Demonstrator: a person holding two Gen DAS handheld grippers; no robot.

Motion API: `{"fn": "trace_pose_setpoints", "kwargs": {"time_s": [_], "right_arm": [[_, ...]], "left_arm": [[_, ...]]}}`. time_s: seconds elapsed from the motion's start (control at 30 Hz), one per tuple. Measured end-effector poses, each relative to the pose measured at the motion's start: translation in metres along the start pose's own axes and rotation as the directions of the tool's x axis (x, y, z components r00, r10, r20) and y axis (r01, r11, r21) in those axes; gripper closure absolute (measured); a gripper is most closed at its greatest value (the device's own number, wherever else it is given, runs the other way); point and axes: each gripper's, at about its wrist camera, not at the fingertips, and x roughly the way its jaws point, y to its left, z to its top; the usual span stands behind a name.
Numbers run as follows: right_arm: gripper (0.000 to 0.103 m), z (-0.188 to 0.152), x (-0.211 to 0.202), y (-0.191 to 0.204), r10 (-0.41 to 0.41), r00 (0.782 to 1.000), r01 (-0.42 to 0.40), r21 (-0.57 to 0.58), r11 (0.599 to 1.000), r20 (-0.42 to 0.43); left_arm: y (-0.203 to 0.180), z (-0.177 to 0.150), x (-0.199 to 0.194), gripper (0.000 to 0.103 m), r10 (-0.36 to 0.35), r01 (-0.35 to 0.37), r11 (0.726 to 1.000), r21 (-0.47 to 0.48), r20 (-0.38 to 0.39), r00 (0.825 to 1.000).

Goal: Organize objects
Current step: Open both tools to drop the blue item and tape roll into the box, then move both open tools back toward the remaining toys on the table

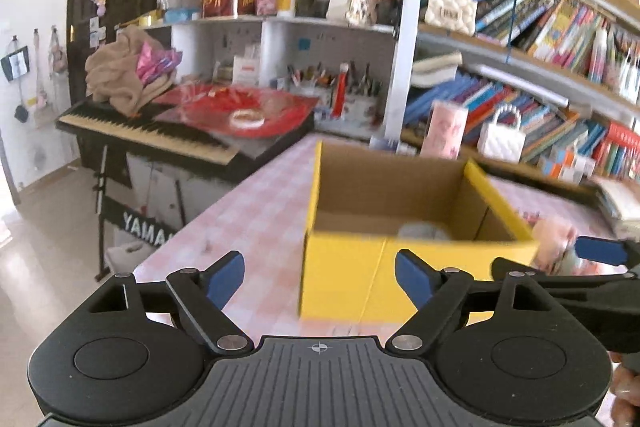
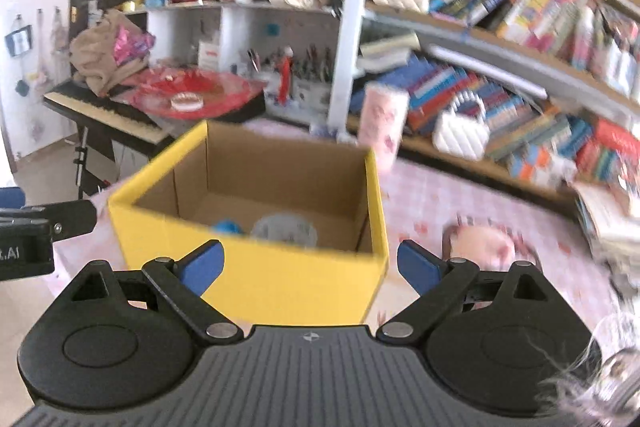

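Observation:
A yellow cardboard box stands open on the pink checked tablecloth. At its bottom lie a pale grey round thing and a small blue thing. My left gripper is open in front of the box's left half, nothing between its blue pads. My right gripper is open just before the box's near wall, empty too. A pink soft thing lies on the cloth right of the box. The right gripper's blue finger shows at the left wrist view's right edge.
A pink patterned cup and a white quilted handbag stand behind the box by the bookshelves. A keyboard piano with red wrapping and a beige cloth sits at the left. Clear crinkled plastic is at lower right.

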Motion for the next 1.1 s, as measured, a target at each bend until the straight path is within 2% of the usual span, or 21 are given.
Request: {"fn": "trace_pose_setpoints", "kwargs": {"time_s": [0.23, 0.5, 0.83, 1.1], "right_arm": [[0.009, -0.037, -0.018, 0.013, -0.038, 0.994, 0.039, 0.008, 0.999, -0.1], [0.008, -0.058, -0.033, 0.018, -0.071, 0.986, 0.076, 0.025, 0.997, -0.151], [0.008, -0.077, -0.054, 0.01, -0.134, 0.975, 0.146, 0.059, 0.987, -0.178], [0.008, -0.086, -0.07, -0.014, -0.223, 0.955, 0.246, 0.101, 0.964, -0.197]], "left_arm": [[0.005, -0.03, -0.011, 0.019, 0.003, -0.001, 1.0, 0.029, -0.082, 0.997], [0.007, -0.05, -0.02, 0.015, 0.017, -0.006, 0.997, 0.073, -0.141, 0.99], [-0.004, -0.06, -0.026, 0.015, -0.055, 0.073, 0.992, 0.105, -0.164, 0.985], [-0.034, -0.059, -0.023, 0.015, -0.139, 0.166, 0.973, 0.158, -0.168, 0.976]]}}
